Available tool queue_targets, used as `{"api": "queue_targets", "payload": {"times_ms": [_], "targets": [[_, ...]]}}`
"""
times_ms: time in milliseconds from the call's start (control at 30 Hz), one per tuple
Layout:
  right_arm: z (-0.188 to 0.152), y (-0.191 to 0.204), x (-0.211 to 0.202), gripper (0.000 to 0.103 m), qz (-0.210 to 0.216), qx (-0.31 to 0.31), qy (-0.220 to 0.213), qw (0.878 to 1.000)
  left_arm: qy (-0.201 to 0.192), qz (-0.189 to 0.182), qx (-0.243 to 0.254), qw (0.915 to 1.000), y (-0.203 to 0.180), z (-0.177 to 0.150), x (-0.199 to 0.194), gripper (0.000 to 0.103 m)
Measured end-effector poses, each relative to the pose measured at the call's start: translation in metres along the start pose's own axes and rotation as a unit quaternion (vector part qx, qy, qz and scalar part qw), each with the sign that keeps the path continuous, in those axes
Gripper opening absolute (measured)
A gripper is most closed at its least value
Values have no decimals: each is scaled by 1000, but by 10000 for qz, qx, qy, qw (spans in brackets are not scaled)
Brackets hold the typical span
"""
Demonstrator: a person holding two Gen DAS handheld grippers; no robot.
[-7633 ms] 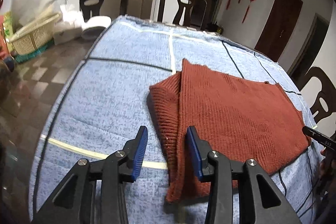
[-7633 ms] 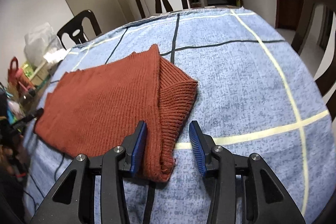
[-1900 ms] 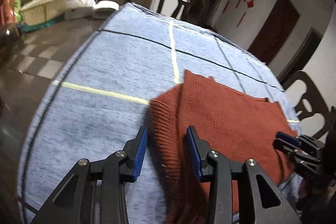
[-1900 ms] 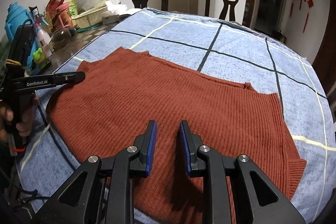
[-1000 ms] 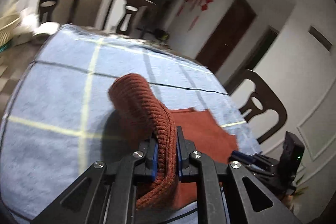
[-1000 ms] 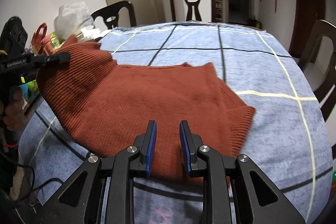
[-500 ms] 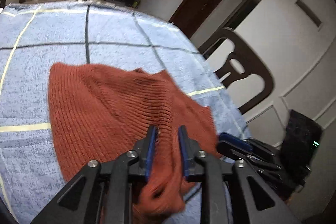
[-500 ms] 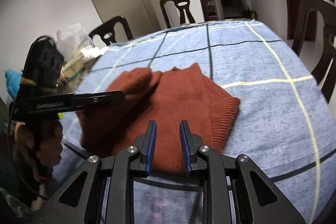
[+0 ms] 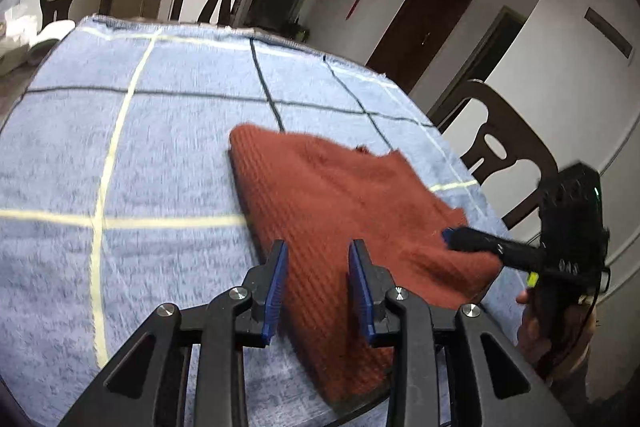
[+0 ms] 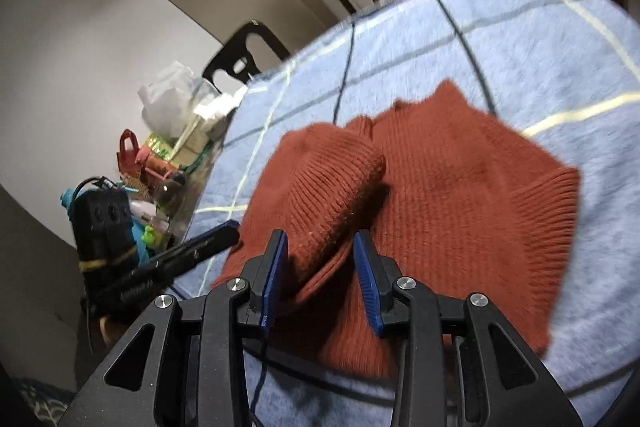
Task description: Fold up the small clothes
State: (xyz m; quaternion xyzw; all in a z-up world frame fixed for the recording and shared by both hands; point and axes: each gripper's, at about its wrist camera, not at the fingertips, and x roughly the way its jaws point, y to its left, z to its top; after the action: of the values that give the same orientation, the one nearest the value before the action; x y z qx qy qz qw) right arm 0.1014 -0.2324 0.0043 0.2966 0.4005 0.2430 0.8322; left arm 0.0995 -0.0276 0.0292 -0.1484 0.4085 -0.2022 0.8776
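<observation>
- Rust-red knit sweater point(image 9: 340, 211) lies folded on the blue checked tablecloth point(image 9: 120, 147), near your edge of the table. That keeps both grippers in reach of it.
- Your left gripper point(image 9: 318, 287) has its jaws opening. Sweater shows in the gap but the pads aren't pressing on it, so I'd call that a release after laying the fold down.
- Your right gripper point(image 10: 320, 281) has its jaws opening too, standing wide. The rolled, ribbed edge of the sweater point(image 10: 420, 195) sits between the blue pads, loose, not pinched.
- In the right wrist view a bulged flap lies over the flat layer, not pressed down. Likely needs smoothing or one more fold.
- Both grippers point down at the near edge from opposite ends, so each end of the fold gets set down square.
- Basket and bottle clutter point(image 10: 168, 155) sits off the cloth on the left, well apart from the sweater.
</observation>
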Motion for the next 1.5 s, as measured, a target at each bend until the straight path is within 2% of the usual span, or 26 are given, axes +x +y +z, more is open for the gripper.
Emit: {"api": "queue_targets", "payload": {"times_ms": [67, 333, 400, 500, 633, 867, 1033, 1267, 1367, 1500], "targets": [[-2, -1, 7, 35, -68, 57, 157, 9998, 51, -28, -6, 10000, 1, -4, 3, 34], [5, 3, 13, 35, 18, -4, 318, 9995, 31, 8, 116, 9999, 0, -10, 8, 35], [8, 5, 19, 19, 68, -33, 359, 9993, 34, 35, 148, 9999, -1, -10, 10, 35], [9, 5, 18, 15, 160, -56, 295, 9994, 34, 43, 148, 9999, -3, -9, 10, 35], [12, 9, -6, 13, 246, -253, -24, 9994, 38, 62, 157, 9999, -5, -4, 10, 35], [12, -23, -48, 13, -160, -116, -500, 9986, -80, -48, 411, 9991, -29, 11, 15, 35], [-2, -58, -49, 13, -290, 352, -461, 9979, 106, -71, 667, 9977, -46, 6, 35, 35], [-2, -45, -66, 13, -312, 64, -690, 9971, 111, 36, 829, 9965, -55, 6, 39, 35], [-8, -57, -57, 13, -387, 203, -528, 9976, 98, 43, 893, 9960, -57, 5, 41, 35], [-11, -57, -65, 15, -327, 237, -650, 9971, 29, 131, 997, 9949, -60, 2, 42, 36]]}}
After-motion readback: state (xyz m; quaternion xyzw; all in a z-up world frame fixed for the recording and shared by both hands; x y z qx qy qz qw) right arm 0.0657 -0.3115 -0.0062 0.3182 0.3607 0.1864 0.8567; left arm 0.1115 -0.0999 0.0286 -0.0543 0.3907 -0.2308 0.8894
